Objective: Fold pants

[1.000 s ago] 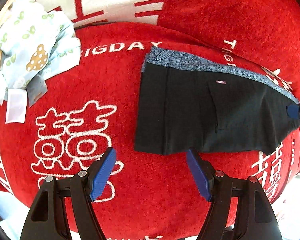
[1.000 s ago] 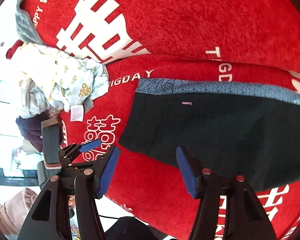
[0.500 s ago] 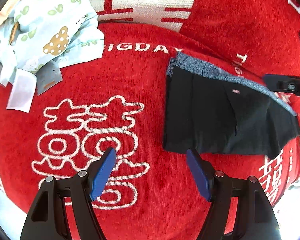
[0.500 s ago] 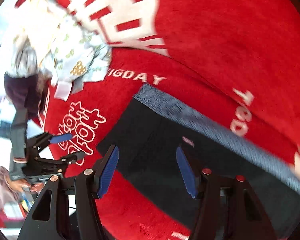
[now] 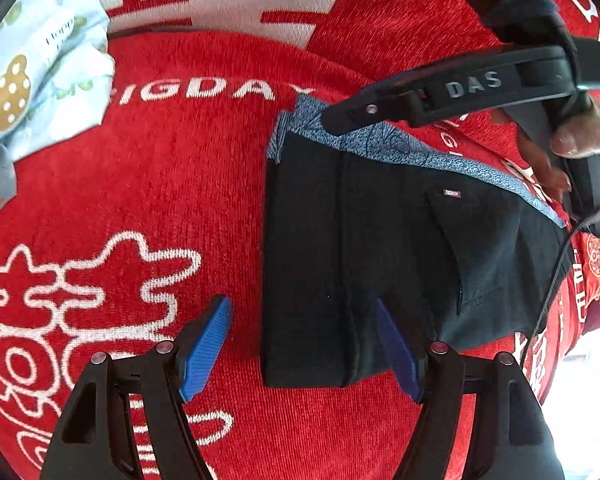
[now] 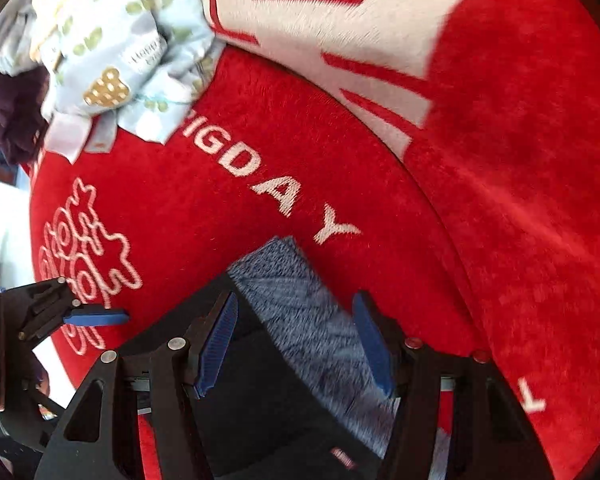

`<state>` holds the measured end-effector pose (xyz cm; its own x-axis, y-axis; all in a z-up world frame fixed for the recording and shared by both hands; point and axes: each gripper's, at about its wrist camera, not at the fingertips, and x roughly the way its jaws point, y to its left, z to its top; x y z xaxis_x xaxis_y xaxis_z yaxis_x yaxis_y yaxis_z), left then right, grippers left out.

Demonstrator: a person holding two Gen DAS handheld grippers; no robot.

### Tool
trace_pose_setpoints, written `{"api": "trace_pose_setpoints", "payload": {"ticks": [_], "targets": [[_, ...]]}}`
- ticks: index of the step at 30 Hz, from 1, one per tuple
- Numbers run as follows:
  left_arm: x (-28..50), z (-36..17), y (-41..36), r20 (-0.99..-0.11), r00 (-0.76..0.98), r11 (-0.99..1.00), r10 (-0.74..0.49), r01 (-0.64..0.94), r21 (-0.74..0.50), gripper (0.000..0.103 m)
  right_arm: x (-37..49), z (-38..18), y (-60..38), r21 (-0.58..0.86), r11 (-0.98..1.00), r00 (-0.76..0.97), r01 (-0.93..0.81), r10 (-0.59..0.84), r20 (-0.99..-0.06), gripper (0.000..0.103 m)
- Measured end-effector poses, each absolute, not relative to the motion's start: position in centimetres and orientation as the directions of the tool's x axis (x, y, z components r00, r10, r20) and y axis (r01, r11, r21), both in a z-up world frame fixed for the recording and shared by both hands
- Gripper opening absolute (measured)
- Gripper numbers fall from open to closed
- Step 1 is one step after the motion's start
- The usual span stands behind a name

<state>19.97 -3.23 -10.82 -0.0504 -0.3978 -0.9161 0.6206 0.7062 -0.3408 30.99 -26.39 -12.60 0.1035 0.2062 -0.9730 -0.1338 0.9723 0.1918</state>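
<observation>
Pants (image 5: 380, 248) lie folded on the red cover (image 5: 172, 184) — a final fold seems left. Left tool (image 5: 304, 344) gapes over the near-left corner; right tool (image 6: 296, 344) gapes over the waistband — neither grips.

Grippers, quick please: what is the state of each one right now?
Left gripper: jaws open, holding nothing, over the corner of the pants.
Right gripper: jaws open, holding nothing, over the waistband.

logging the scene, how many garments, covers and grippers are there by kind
black pants: 1
light blue printed garment: 1
dark purple cloth: 1
red cover: 1
grippers: 2, left and right, both with fingers apart
total: 6
</observation>
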Motion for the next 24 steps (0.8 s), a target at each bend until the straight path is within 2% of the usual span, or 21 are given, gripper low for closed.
{"api": "trace_pose_setpoints", "payload": {"ticks": [4, 6, 7, 8, 9, 11, 13, 19, 24], "targets": [[20.0, -10.9, -3.5, -0.903, -0.068, 0.688, -0.424, 0.624, -0.37, 0.074, 31.5, -14.9, -26.6, 0.214, 0.97, 0.009, -0.119, 0.216, -0.976, 0.063], [19.9, -10.7, -3.7, -0.901, -0.063, 0.683, -0.428, 0.631, -0.368, 0.074, 31.3, -15.0, -26.7, 0.236, 0.966, -0.002, -0.108, 0.238, -0.971, 0.043], [19.8, -10.6, -3.8, -0.899, -0.061, 0.678, -0.434, 0.634, -0.371, 0.074, 31.2, -14.5, -26.5, 0.24, 0.964, 0.011, -0.113, 0.243, -0.97, 0.022], [19.7, -10.4, -3.8, -0.893, -0.063, 0.672, -0.446, 0.636, -0.38, 0.07, 31.0, -13.9, -26.3, 0.23, 0.964, 0.029, -0.132, 0.236, -0.971, 0.007], [19.6, -10.2, -3.8, -0.885, -0.072, 0.663, -0.459, 0.635, -0.396, 0.063, 30.8, -13.3, -26.0, 0.226, 0.962, 0.036, -0.153, 0.234, -0.972, 0.007], [19.2, -10.1, -4.0, -0.885, -0.077, 0.657, -0.459, 0.641, -0.397, 0.063, 30.4, -12.5, -25.6, 0.239, 0.954, 0.033, -0.18, 0.249, -0.968, 0.007], [18.9, -9.7, -3.9, -0.885, -0.081, 0.659, -0.459, 0.637, -0.4, 0.043, 30.0, -11.6, -25.8, 0.286, 0.944, 0.03, -0.162, 0.294, -0.955, 0.007], [18.3, -7.9, -1.0, -0.876, -0.06, 0.675, -0.478, 0.613, -0.41, 0.043, 30.7, -9.8, -25.9, 0.39, 0.909, 0.038, -0.145, 0.399, -0.916, 0.007], [18.0, -9.8, -0.4, -0.929, -0.012, 0.741, -0.37, 0.6, -0.303, 0.044, 31.9, -15.3, -25.0, 0.321, 0.943, 0.005, -0.085, 0.322, -0.947, 0.007]]}}
